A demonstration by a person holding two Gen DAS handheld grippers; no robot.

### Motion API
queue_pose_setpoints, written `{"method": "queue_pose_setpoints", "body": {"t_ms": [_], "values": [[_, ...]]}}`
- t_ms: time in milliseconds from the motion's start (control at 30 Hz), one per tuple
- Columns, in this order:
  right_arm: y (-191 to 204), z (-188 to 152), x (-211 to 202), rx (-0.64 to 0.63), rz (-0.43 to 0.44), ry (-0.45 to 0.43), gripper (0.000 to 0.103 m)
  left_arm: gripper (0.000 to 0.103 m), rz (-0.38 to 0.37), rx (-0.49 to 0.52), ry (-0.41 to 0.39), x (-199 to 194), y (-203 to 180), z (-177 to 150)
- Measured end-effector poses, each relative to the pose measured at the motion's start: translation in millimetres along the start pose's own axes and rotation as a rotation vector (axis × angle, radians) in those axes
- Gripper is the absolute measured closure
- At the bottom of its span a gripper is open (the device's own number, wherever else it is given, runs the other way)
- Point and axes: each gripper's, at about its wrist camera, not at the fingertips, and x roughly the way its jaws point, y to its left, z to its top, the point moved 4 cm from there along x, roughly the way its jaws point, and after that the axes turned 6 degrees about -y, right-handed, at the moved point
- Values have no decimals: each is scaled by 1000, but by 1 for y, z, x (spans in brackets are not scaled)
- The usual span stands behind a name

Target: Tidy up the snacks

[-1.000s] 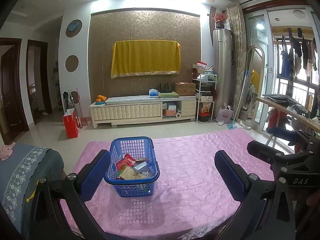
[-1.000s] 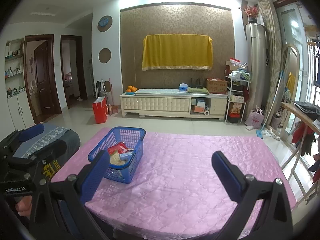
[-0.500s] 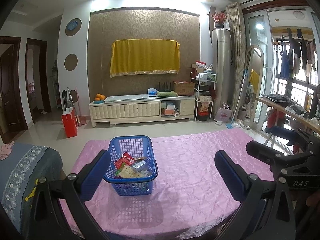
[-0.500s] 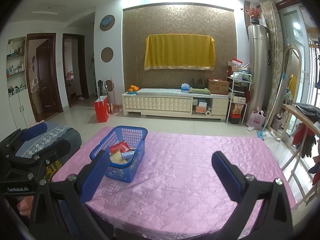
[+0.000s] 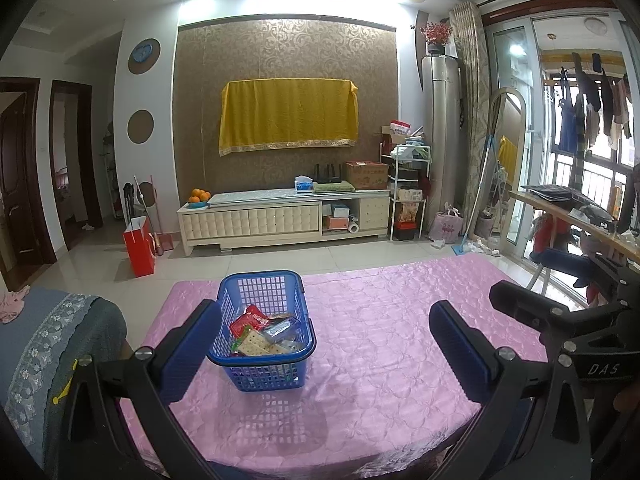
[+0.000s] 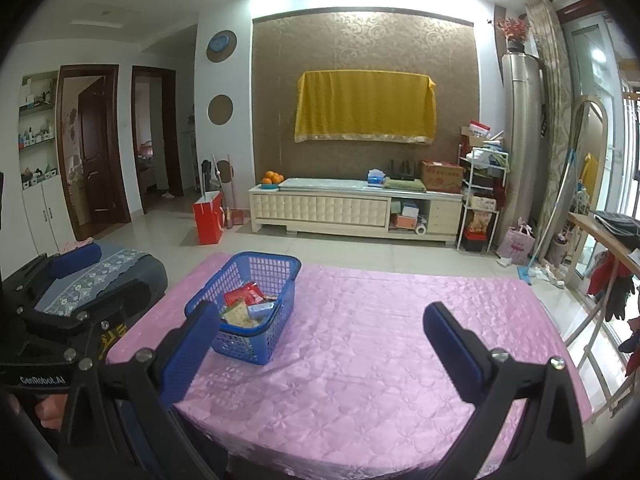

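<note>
A blue plastic basket stands on the pink quilted table, left of centre. It holds several snack packets, among them a red packet and a cracker pack. My left gripper is open and empty, held above the table's near edge with the basket just inside its left finger. My right gripper is open and empty; the basket lies ahead and to its left. The right gripper also shows at the right edge of the left wrist view.
A grey-blue covered chair stands at the table's left. Beyond the table are tiled floor, a red bag, a white TV cabinet and a wooden bench by the window at right.
Both grippers have drifted slightly, so the basket sits a little further right in the right wrist view. Both stay open and empty.
</note>
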Motion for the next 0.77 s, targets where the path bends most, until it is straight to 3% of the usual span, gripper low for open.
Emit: {"method": "queue_pose_setpoints", "body": {"t_ms": [767], "values": [[2,-1,-1,-1,-1,1,0,0,-13,-3,6,-1,-2,-1]]}}
